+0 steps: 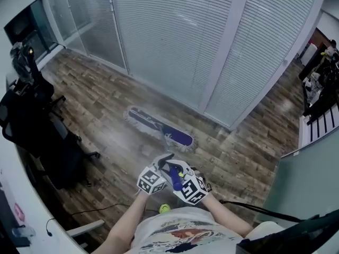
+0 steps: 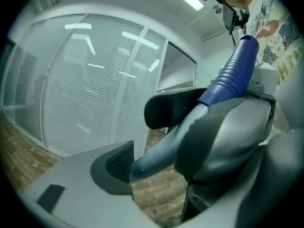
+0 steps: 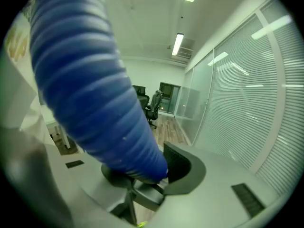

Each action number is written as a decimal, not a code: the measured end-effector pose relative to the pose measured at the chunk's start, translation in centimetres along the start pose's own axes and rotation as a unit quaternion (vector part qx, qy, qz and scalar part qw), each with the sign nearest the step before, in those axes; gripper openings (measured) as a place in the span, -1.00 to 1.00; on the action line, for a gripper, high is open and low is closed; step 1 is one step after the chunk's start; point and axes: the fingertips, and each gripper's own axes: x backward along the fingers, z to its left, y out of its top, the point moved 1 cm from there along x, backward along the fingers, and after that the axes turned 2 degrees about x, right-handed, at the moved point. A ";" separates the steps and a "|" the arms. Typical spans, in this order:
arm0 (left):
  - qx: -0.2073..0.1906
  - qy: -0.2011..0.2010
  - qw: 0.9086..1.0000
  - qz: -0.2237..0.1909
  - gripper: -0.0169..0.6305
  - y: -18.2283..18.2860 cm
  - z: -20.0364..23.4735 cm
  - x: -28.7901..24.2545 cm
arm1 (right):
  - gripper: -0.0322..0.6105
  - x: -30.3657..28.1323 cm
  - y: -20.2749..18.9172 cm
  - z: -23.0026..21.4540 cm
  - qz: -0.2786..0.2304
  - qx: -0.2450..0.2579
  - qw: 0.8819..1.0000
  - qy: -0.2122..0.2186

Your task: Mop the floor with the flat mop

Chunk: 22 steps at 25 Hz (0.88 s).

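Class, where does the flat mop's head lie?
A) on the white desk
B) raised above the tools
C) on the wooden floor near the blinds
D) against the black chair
C: the flat mop's head rests on the wooden floor, close before the wall of blinds.

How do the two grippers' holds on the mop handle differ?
The left gripper clamps the mop handle on its smooth grey shaft; the right gripper clamps its ribbed blue grip. The left gripper holds nearer the mop head, the right gripper nearer the top end. Both are shut on that handle.
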 end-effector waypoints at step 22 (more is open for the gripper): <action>0.008 0.050 0.999 0.005 -0.18 -10.7 -29.9 15.5 | -0.53 19.4 1.2 30.2 -0.025 0.006 0.998 0.057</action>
